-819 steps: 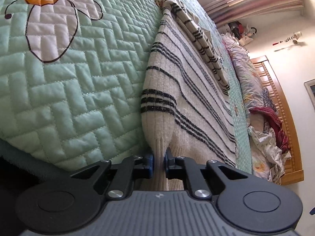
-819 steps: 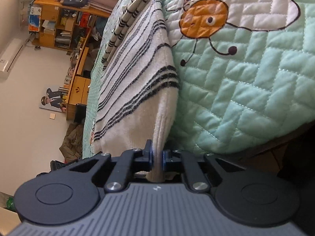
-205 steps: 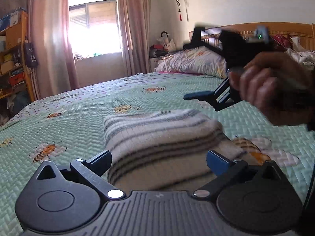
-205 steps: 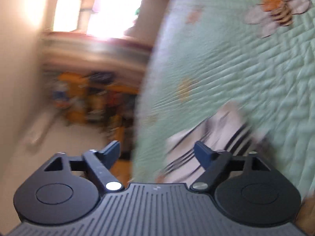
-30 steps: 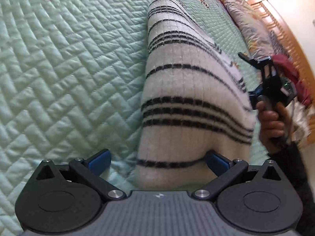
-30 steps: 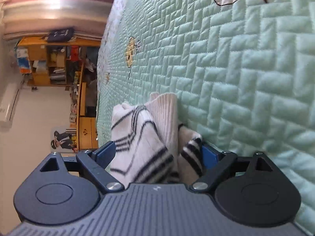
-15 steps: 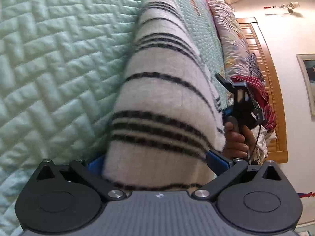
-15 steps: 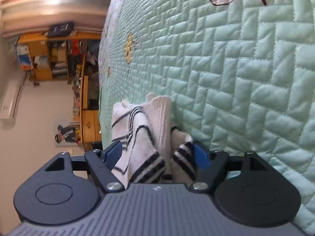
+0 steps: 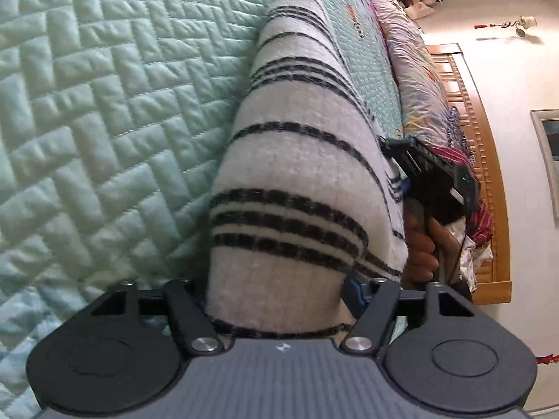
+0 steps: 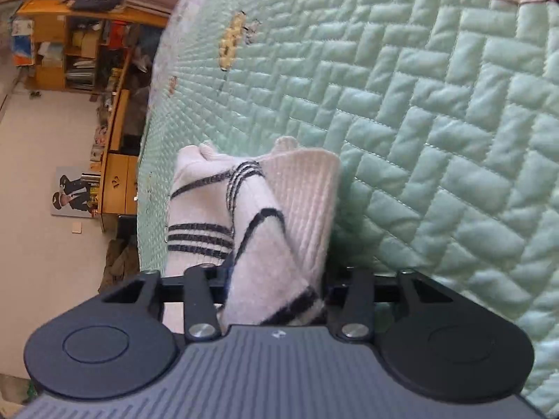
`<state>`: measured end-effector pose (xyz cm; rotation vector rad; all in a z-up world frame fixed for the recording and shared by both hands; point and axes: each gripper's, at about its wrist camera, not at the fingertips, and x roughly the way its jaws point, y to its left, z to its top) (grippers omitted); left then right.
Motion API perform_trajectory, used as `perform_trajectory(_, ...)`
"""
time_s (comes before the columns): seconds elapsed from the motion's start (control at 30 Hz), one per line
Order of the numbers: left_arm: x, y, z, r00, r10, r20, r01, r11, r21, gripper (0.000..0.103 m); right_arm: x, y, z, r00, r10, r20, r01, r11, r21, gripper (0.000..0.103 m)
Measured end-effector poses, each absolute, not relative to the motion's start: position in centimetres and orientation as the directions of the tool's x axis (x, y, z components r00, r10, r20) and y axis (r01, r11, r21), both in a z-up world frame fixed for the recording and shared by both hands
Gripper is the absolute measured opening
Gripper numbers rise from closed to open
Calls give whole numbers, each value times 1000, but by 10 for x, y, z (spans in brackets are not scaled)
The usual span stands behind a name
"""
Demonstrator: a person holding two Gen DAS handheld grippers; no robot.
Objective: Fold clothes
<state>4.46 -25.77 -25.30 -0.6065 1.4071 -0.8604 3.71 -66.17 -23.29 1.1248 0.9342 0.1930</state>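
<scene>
Each gripper (image 9: 276, 293) has a ribbed grey body, black round housings and silver screws. The finger pads (image 9: 356, 295) are blue. A thin black cable (image 9: 460, 244) trails by the hand (image 9: 424, 244).

A bed is covered by a mint-green quilted bedspread (image 9: 104, 104), backed by a wooden slatted headboard (image 9: 485, 160) with patterned pillows (image 9: 415, 80) against a pale wall holding a framed picture (image 9: 548, 157), while cluttered wooden shelves (image 10: 80, 45) and a poster (image 10: 75, 192) are seen opposite.

Soft daylight, strong fisheye bending, slight blur.
</scene>
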Motion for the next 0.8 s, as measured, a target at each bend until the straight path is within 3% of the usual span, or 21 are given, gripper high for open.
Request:
perform_trajectory(0.1,44,-262,-249,-37,-790,-612,175,598,-782,53,33,-657,-223,642,521,-562,298,506,809,37)
perform_trajectory(0.17,45,-267,-245,-30,-784,-620,196,604,-772,39,30,-654,-216,656,490,-575,293,537,791,36)
perform_trajectory(0.27,44,-269,-241,-17,-784,-621,212,604,-768,31,25,-649,-206,675,441,-591,286,581,762,35)
perform_trajectory(0.53,45,-259,-221,28,-814,-580,216,571,-792,24,26,-635,-178,708,359,-609,288,640,713,33)
perform_trajectory(0.8,79,-256,-179,31,-889,-458,250,450,-857,24,60,-620,-129,727,362,-584,237,665,708,32)
